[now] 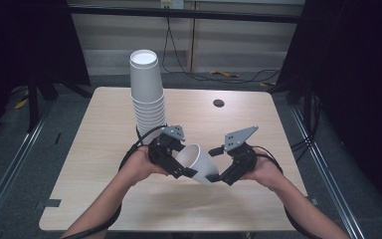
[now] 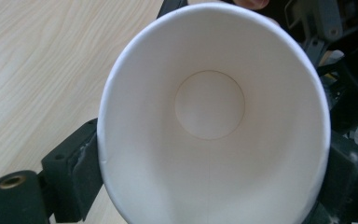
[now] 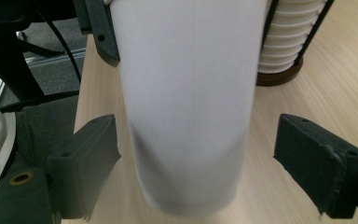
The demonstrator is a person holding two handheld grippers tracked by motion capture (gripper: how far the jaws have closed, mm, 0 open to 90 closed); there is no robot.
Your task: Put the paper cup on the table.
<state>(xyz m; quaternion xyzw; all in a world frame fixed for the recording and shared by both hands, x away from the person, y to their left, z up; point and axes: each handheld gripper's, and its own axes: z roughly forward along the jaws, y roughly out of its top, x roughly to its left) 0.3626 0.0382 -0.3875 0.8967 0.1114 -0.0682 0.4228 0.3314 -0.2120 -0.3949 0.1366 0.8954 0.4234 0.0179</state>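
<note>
A single white paper cup point(image 1: 199, 162) is held above the near half of the table point(image 1: 104, 149), tilted so that its mouth faces about 10 o'clock in the high view and its base about 4 o'clock.

The left hand-held gripper point(image 1: 176, 167) is clamped on the cup near the rim. In the left gripper view both pads sit against the cup wall point(image 2: 214, 140), one at 8 o'clock and one at 4 o'clock, and the camera looks straight into the cup's interior.

The right hand-held gripper point(image 1: 218, 178) stands at the cup's base end. In the right gripper view its pads point(image 3: 91, 163) are spread wide, with the cup point(image 3: 186, 102) between them and a visible gap on each side; it grips nothing.

A tall stack of white paper cups point(image 1: 146, 92) stands upright on the table at roughly 11 o'clock from the held cup, near but apart. Its lower cups sit in a dark-framed holder on a round base point(image 3: 279, 77).
</note>
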